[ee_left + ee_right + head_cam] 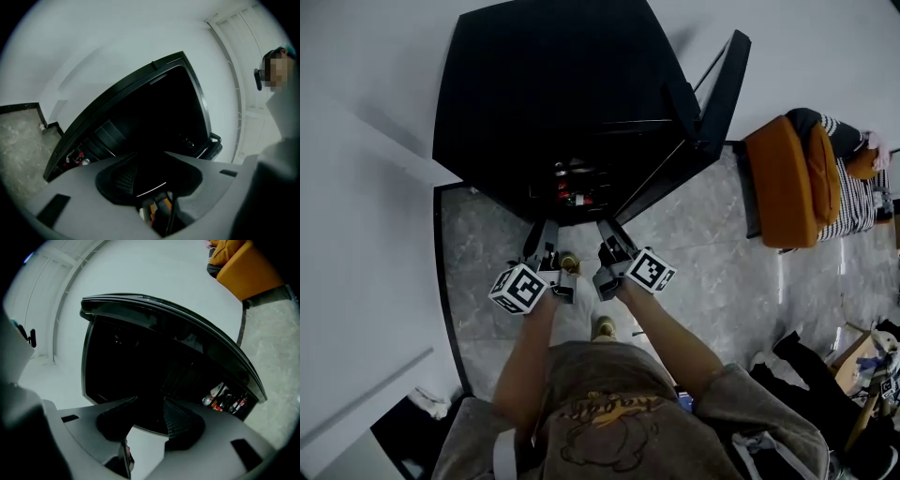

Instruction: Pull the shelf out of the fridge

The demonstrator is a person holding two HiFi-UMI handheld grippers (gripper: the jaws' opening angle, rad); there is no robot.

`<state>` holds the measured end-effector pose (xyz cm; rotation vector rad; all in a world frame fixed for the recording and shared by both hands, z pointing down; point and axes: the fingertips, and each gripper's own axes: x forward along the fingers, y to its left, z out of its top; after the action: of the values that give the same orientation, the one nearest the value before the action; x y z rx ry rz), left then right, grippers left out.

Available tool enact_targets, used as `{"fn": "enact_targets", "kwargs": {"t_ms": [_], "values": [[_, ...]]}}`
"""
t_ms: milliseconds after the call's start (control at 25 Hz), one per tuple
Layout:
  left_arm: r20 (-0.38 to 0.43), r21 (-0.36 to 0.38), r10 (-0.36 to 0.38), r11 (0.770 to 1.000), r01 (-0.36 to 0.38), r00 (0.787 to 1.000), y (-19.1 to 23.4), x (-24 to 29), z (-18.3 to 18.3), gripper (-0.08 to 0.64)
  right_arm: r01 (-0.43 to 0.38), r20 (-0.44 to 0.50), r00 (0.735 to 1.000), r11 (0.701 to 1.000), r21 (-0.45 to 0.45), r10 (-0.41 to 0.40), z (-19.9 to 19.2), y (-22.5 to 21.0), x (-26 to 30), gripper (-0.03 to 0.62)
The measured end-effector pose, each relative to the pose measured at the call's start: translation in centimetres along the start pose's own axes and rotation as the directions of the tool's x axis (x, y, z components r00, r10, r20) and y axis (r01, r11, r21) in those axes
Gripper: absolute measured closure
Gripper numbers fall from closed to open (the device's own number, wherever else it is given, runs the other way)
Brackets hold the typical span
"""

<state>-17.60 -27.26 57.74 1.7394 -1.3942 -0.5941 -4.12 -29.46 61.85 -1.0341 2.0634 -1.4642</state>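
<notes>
The black fridge [553,84] stands against the white wall with its door [698,112] swung open to the right. Its inside is dark, so I cannot make out the shelf; only some bottles [572,192] show low down. My left gripper [542,234] and right gripper [611,234] are held side by side just before the fridge's lower opening. The left gripper [150,154] is open and faces the dark interior [154,108], with a thin bright edge low between its jaws. The right gripper [149,400] is open with nothing between its fingers, and the bottles [225,401] lie to its right.
Grey marble floor [722,272] spreads around the fridge. An orange armchair [787,178] with a person in a striped top sits at the right. Dark bags and clutter [825,375] lie at the lower right. White walls close off the left side.
</notes>
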Motion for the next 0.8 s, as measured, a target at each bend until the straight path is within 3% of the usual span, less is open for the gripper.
{"fn": "enact_targets", "kwargs": {"t_ms": [280,800], "values": [[0.021,-0.161,0.073,0.985,-0.068,0.997,5.0,3.9,-0.7,0.422,0.068,0.018,0.997,0.993,0.092,-0.070,-0.1,-4.7,3.7,0.436],[0.029,-0.378,0.179,0.913,-0.155,0.983,12.4,11.4,-0.5,0.414,0.166,0.056,0.983,0.973,0.158,-0.176,1.3,-9.9,10.6,0.437]]}}
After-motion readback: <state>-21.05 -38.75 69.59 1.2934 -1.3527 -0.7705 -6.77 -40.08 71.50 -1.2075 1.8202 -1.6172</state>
